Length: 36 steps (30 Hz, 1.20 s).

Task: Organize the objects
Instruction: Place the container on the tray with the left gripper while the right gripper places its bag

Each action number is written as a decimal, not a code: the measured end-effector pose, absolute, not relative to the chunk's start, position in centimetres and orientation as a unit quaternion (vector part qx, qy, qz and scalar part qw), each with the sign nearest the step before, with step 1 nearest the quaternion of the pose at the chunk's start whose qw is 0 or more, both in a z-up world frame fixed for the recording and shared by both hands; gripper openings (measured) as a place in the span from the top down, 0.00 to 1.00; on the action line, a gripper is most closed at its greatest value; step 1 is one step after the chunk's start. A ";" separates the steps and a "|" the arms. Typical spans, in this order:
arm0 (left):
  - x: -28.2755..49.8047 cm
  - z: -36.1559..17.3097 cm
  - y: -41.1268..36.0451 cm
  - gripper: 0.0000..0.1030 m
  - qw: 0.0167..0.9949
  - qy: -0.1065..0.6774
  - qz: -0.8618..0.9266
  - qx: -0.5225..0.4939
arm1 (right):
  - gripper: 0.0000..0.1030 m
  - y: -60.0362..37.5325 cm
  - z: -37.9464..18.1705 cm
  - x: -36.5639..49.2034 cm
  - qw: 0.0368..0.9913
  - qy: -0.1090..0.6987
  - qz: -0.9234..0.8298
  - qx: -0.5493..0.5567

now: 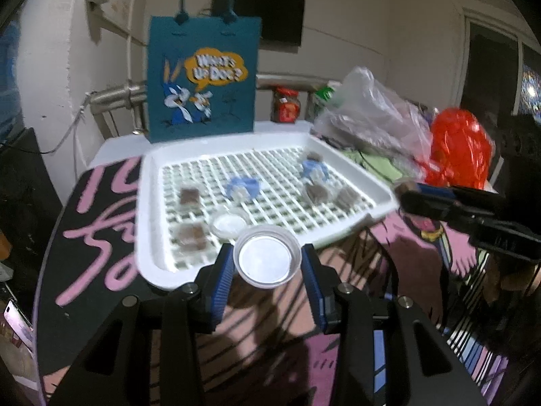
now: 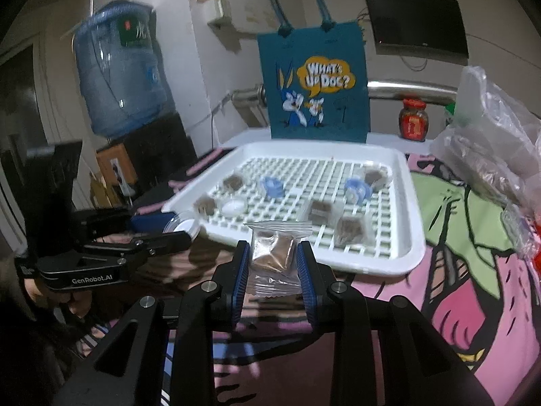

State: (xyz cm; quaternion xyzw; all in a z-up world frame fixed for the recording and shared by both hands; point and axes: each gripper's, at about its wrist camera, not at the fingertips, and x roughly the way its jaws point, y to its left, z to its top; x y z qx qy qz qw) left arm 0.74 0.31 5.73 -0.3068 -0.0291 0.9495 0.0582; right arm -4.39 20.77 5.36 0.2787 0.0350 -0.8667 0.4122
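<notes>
— What's she got in each hand, can you tell from there?

— The left gripper point(image 1: 267, 264) has its pads pressed on a small clear cup point(image 1: 267, 260), held over the near edge of the white tray point(image 1: 145, 203). The right gripper point(image 2: 274, 262) is clamped on a clear snack packet point(image 2: 273, 253) with something brown inside, just short of the tray's near rim.

— And what's lying in the tray?

— Hard to say. Several more brownish packets, two pale blue things point(image 1: 242, 187) too blurred to name, and a round clear lid point(image 1: 229, 224).

— Behind it?

— A teal cartoon bag point(image 1: 203, 77) standing upright, its handles cut off at the top. The plastic bags point(image 1: 372, 115) on the right hide whatever is under them.
</notes>
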 end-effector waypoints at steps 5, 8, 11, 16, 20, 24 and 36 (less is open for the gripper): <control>0.2 7.8 -1.8 0.62 0.034 -0.039 0.955 -0.291 | 0.73 22.0 8.2 -6.0 0.404 0.016 -0.877 0.259; -0.6 8.5 -2.5 0.62 0.024 -0.040 0.957 -0.288 | 0.73 22.4 9.6 -7.2 0.404 0.003 -0.879 0.252; -1.7 8.3 -2.5 0.62 0.023 -0.041 0.955 -0.293 | 0.73 22.4 10.3 -8.6 0.404 -0.010 -0.880 0.250; -3.7 6.8 -2.1 0.62 0.019 -0.039 0.950 -0.311 | 0.73 20.9 8.7 -11.1 0.401 -0.012 -0.870 0.286; -5.5 5.4 -2.1 0.62 0.015 -0.042 0.942 -0.332 | 0.73 19.6 6.3 -12.5 0.394 -0.004 -0.862 0.320; -6.4 4.4 -2.3 0.62 0.011 -0.044 0.939 -0.340 | 0.73 18.8 4.7 -13.4 0.386 0.005 -0.859 0.336; -7.4 3.1 -2.2 0.62 0.009 -0.044 0.935 -0.351 | 0.73 17.5 2.2 -14.6 0.369 0.034 -0.857 0.359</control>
